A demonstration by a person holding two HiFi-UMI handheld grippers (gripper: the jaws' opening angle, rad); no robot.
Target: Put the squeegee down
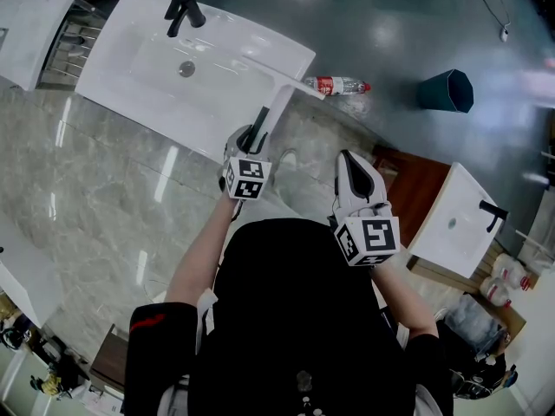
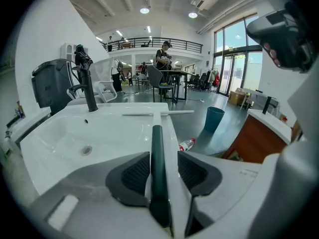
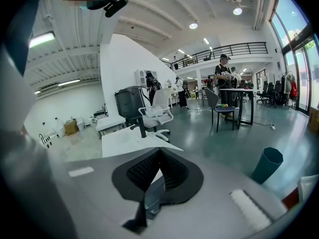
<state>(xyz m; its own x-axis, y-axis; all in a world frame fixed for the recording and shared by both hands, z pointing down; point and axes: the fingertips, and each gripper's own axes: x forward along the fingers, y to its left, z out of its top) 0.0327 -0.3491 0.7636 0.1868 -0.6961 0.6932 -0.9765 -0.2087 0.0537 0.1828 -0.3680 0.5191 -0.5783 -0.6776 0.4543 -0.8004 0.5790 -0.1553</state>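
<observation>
The squeegee (image 1: 276, 104) lies along the right rim of the white sink (image 1: 121, 33), its white blade (image 2: 157, 113) crosswise at the far end. Its dark handle (image 2: 157, 153) runs back between the jaws of my left gripper (image 1: 249, 141), which is open: the right pad stands clear of the handle and the left pad sits close beside it. In the left gripper view, that gripper (image 2: 163, 158) points down along the rim. My right gripper (image 1: 351, 161) hovers to the right of the sink over the floor. Its pads meet at the tip (image 3: 159, 152), shut on nothing.
A black faucet (image 1: 184, 11) stands at the sink's back. On the grey floor beyond lie a plastic bottle (image 1: 340, 85) and a dark teal bin (image 1: 448, 91). A second white sink (image 1: 455, 219) on a wooden cabinet (image 1: 418, 189) stands at right. People and chairs are far off.
</observation>
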